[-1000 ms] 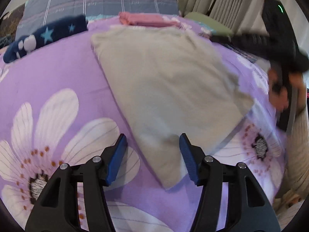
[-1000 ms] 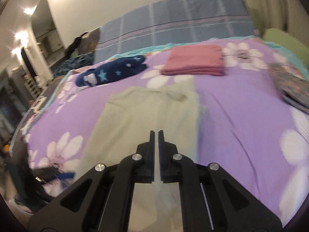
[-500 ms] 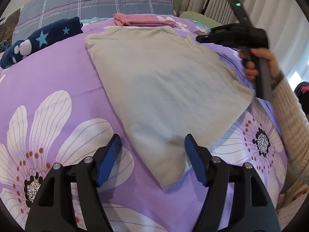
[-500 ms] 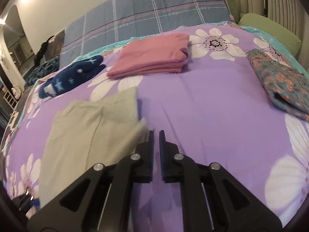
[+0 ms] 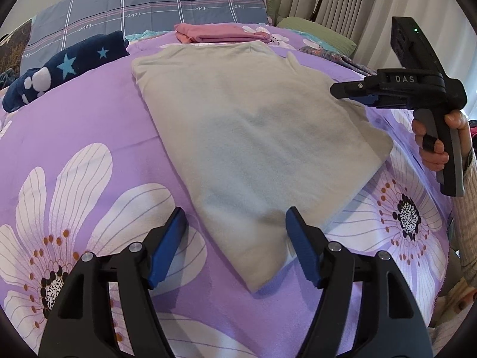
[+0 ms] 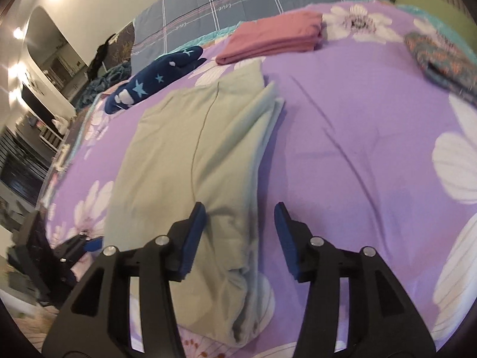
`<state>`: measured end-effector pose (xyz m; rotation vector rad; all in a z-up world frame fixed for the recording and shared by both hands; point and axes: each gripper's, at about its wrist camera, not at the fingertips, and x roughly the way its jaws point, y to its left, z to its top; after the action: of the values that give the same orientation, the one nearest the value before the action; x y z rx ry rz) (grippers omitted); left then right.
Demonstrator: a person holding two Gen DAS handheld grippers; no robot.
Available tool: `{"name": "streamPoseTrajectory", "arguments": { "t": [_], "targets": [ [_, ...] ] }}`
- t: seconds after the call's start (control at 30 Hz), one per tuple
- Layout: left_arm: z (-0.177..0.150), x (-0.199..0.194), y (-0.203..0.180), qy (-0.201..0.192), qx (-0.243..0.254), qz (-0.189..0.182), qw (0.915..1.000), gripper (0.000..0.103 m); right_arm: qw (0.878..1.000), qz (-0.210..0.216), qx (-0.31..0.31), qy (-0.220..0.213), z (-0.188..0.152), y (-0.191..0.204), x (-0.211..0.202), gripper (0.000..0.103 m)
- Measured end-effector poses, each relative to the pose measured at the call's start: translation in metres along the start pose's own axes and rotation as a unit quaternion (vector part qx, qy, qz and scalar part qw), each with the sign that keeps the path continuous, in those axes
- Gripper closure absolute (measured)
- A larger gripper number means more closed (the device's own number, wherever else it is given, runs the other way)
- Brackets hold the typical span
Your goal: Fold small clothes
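- My left gripper hovers with its jaws apart and nothing between the pads, straddling the near corner of the pale green garment.
- My right gripper has just been opening; its jaws stand apart over the garment's layered right edge, not pressing it.
- The garment lies flat on the purple flowered bedspread, its long axis running away from me toward the pillows.
- Open bedspread lies to the right of that edge.
- Farther off sit a navy star-print garment and a folded pink stack, well apart from mine.
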<state>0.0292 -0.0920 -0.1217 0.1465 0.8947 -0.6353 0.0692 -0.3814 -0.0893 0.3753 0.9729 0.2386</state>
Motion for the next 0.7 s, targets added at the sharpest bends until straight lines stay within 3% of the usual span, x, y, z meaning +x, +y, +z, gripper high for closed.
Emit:
{"name": "streamPoseTrajectory", "arguments": {
  "t": [0.23,0.3,0.37,0.43,0.53,0.6,0.7],
  "targets": [
    [0.001,-0.001,0.004,0.003,-0.011,-0.013,0.9998,0.032,0.998,0.049,0.017,0.023,0.008,-0.008,0.019,0.045],
    [0.006,-0.004,0.011,0.006,-0.032,-0.041,0.9986,0.031,0.998,0.06,0.015,0.024,0.012,-0.008,0.021,0.046],
    [0.021,-0.007,0.025,0.001,-0.078,-0.106,0.9913,0.031,0.997,0.069,0.01,0.027,0.017,-0.008,0.026,0.048],
    [0.037,-0.007,0.033,-0.011,-0.089,-0.109,0.99,0.031,0.996,0.082,0.013,0.029,0.024,-0.009,0.033,0.05],
    [0.055,0.01,0.05,-0.009,-0.097,-0.083,0.9918,0.031,0.995,0.093,0.021,0.031,0.031,-0.011,0.04,0.052],
    [0.058,0.027,0.066,0.01,-0.123,-0.094,0.9879,0.031,0.995,0.094,0.016,0.032,0.033,-0.009,0.041,0.053],
    [0.064,0.035,0.081,-0.004,-0.144,-0.128,0.9813,0.031,0.995,0.097,0.006,0.037,0.034,-0.009,0.042,0.053]
  ]
}}
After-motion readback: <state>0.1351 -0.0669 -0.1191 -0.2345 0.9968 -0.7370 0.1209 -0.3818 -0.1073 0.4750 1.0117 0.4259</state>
